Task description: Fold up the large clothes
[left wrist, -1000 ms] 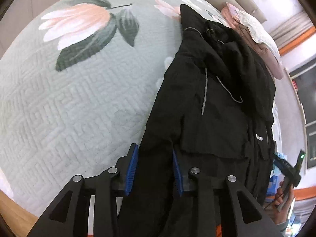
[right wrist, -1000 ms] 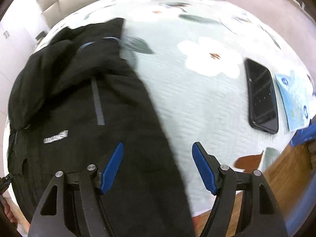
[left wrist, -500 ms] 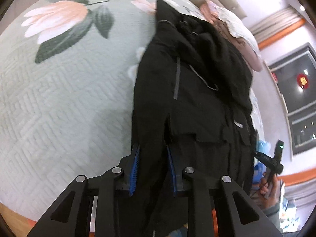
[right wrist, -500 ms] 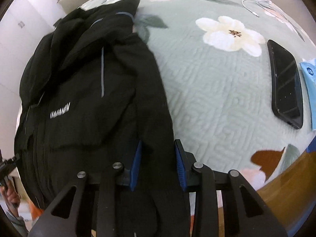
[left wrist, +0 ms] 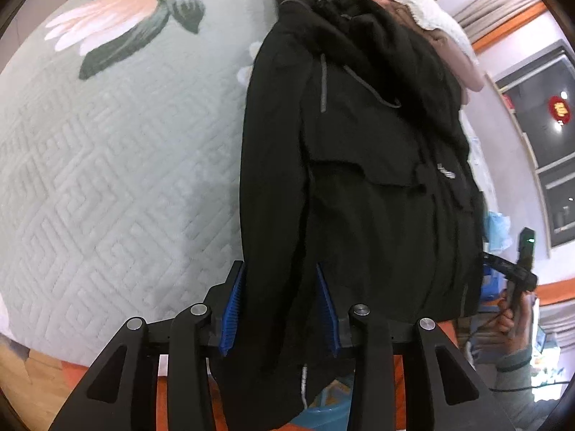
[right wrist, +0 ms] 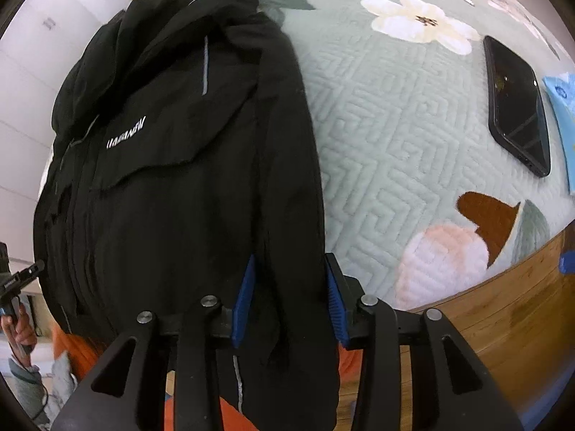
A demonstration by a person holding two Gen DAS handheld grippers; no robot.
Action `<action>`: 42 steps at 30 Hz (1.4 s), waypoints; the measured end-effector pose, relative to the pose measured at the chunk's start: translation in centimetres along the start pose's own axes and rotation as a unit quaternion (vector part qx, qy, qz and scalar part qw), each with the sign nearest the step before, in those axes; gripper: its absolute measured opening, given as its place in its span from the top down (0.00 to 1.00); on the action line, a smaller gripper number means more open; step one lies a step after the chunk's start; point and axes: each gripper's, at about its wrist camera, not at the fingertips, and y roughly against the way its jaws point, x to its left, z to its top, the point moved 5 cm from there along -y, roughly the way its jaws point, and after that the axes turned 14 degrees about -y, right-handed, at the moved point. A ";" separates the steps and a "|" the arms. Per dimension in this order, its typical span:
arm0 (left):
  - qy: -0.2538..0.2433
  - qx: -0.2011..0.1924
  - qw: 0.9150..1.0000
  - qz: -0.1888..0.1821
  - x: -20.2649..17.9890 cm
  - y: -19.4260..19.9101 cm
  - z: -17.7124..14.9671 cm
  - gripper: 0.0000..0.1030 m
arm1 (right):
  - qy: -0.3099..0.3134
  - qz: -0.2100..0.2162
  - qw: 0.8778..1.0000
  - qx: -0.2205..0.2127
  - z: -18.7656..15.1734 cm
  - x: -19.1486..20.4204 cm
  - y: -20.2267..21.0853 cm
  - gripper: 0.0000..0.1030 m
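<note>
A black hooded jacket (left wrist: 359,143) lies lengthwise on a pale green quilted bedspread (left wrist: 107,161), sleeves folded in, hood at the far end. It also shows in the right wrist view (right wrist: 179,143), with a white chest logo. My left gripper (left wrist: 280,305) is shut on the jacket's hem at its left bottom corner. My right gripper (right wrist: 289,298) is shut on the hem at the right bottom corner. The hem is lifted off the bed's near edge and hangs between the blue pads.
A black phone (right wrist: 517,104) and a blue packet (right wrist: 564,115) lie on the bedspread right of the jacket. Pink and white folded clothes (left wrist: 431,25) sit beyond the hood. The wooden bed edge (right wrist: 503,309) runs below.
The right gripper went from open to shut on the hem. Both grippers have raised the hem, and the jacket body looks closer and steeper.
</note>
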 end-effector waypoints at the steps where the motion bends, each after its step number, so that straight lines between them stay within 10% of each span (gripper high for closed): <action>1: 0.001 0.001 1.000 0.002 -0.1 -0.2 0.1 0.62 | 0.002 -0.005 1.000 -0.001 0.0 0.4 -0.2 0.58; 15: -0.002 -0.006 1.000 0.026 -0.4 -0.3 0.2 0.62 | -0.012 -0.006 1.000 -0.027 -2.1 2.2 -1.2 0.55; 19: -0.020 -0.029 0.999 0.016 -1.5 1.0 0.4 0.88 | 0.003 -0.004 0.999 -0.033 -2.7 3.4 -0.6 0.77; 25: -0.036 -0.095 0.991 -0.083 -3.8 4.2 2.1 0.87 | 0.021 0.070 0.997 -0.028 -2.1 5.3 1.9 0.75; 39: -0.031 -0.002 1.000 -0.001 -2.9 -0.3 -2.0 0.63 | 0.032 0.007 0.999 0.009 -4.3 5.8 -1.0 0.60; 42: -0.043 -0.037 0.998 0.004 -3.8 1.0 -1.7 0.88 | 0.035 -0.016 0.999 -0.003 -4.9 6.0 -0.8 0.64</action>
